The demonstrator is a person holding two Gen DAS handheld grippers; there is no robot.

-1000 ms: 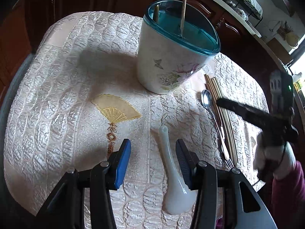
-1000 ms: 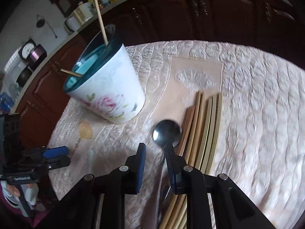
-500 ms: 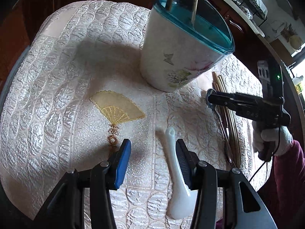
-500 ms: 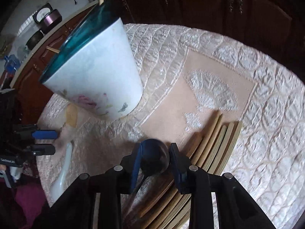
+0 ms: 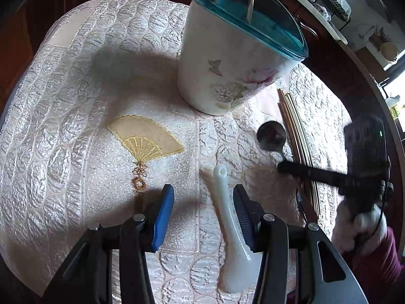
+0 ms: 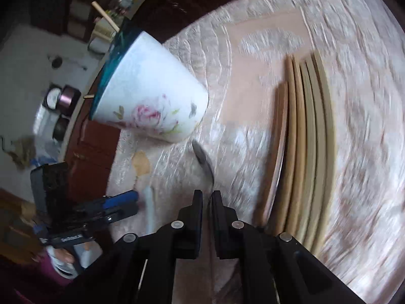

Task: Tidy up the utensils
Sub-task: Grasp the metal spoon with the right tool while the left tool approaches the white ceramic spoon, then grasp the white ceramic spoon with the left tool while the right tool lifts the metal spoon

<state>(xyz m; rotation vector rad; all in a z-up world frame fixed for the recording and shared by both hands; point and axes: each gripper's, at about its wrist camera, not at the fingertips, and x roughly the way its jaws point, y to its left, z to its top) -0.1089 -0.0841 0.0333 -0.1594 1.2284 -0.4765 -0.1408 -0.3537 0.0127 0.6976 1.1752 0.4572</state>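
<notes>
A metal spoon [image 6: 202, 155] is pinched by its thin handle in the right gripper [image 6: 208, 197], whose jaws are nearly closed on it. The spoon's long axis runs straight out from the jaws, bowl end pointing toward the base of the cup [image 6: 152, 93] and stopping just short of it. From the left wrist view the spoon [image 5: 271, 135] shows its dark bowl toward the cup [image 5: 235, 58], with the right gripper [image 5: 283, 166] on the handle behind it.

Beside the spoon, on the side away from the cup, a bundle of wooden chopsticks [image 6: 306, 136] lies flat, roughly parallel to the spoon. The cup is white with a pink flower and a teal rim, and two sticks stand in it.

A white ceramic soup spoon [image 5: 231, 228] lies near the cup's other side, handle tip pointing toward the cup. The left gripper [image 5: 203, 210] is over it with jaws wide, the soup spoon close to one of them.

Everything rests on a worktop covered by a quilted cream cloth [image 5: 76, 101] with a gold embroidered fan [image 5: 144, 139]. Dark wooden cabinets [image 6: 96, 152] stand past the worktop's curved edge. The cloth on the far side of the fan from the cup is bare.
</notes>
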